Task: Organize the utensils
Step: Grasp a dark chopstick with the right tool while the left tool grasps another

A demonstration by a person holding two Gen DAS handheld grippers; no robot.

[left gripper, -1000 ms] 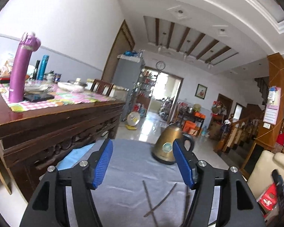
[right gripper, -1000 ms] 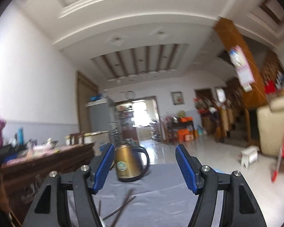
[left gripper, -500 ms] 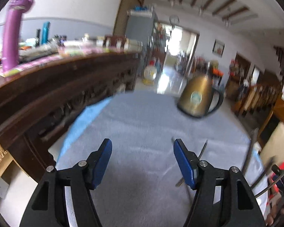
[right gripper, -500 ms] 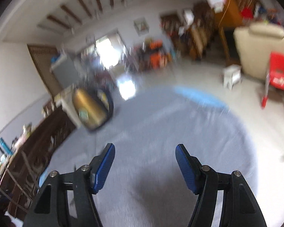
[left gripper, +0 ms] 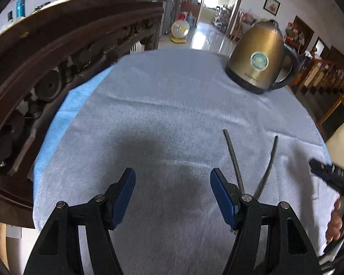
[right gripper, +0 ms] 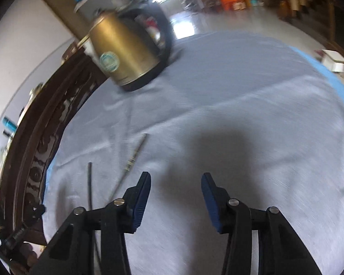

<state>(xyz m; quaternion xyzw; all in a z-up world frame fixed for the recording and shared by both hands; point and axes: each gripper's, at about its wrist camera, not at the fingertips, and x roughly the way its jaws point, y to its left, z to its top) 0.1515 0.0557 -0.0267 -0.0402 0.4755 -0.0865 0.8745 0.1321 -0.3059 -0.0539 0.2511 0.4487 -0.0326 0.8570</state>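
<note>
Two dark chopsticks (left gripper: 234,155) lie crossed on the grey cloth (left gripper: 162,119), just right of my left gripper (left gripper: 173,178), which is open and empty above the cloth. In the right wrist view the chopsticks (right gripper: 135,155) lie left of my right gripper (right gripper: 175,183), which is open and empty. The near ends of the chopsticks are hidden behind the gripper fingers.
A gold electric kettle (left gripper: 256,55) stands at the far right of the cloth; it also shows in the right wrist view (right gripper: 123,50). A dark carved wooden sideboard (left gripper: 45,52) runs along the left. The other gripper's black tip (left gripper: 330,176) shows at the right edge.
Both grippers have tilted downward from looking at the room and ceiling to looking at the cloth. The chopsticks and kettle now sit closer in view. Both stay open.
</note>
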